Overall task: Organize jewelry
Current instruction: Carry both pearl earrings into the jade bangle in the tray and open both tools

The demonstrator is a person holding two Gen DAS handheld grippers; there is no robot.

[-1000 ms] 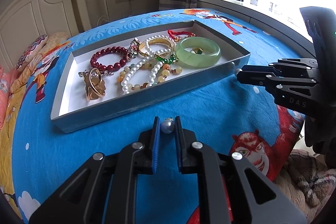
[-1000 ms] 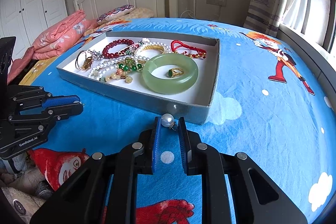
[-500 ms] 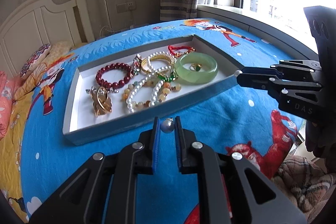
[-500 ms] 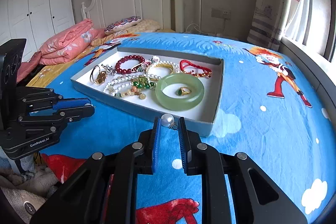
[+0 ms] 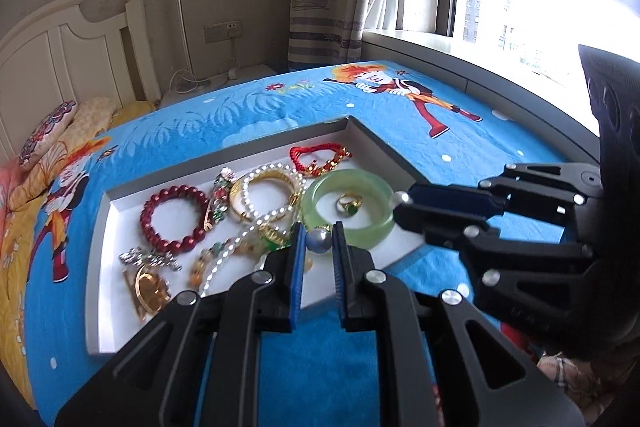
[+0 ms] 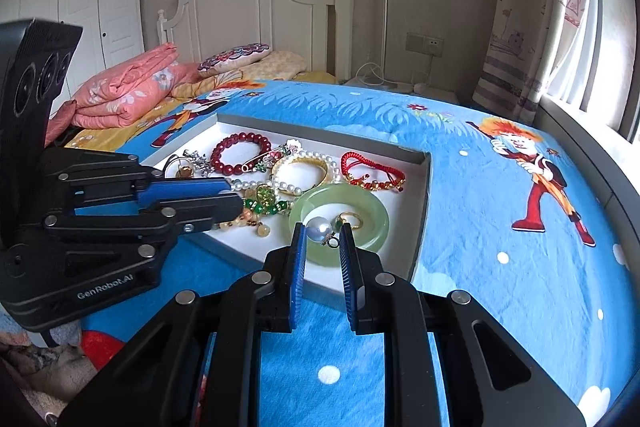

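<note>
A round, glossy pearl (image 5: 318, 241) sits pinched in the left gripper (image 5: 316, 247) at frame centre, over the tray (image 5: 96, 267). The right gripper (image 6: 322, 239) nips another pearl (image 6: 319, 229) above the smooth jade bangle (image 6: 376, 227).

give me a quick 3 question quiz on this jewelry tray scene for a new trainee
1. True or false: the left gripper holds a pearl earring.
2. What lies inside the green jade bangle? A) a gold ring with a green stone B) a red cord bracelet C) a brooch
3. Fill in: the right gripper hangs over the ____ bangle in the tray.

Key: 1 true. 2 A, the gold ring. 3 green jade.
</note>
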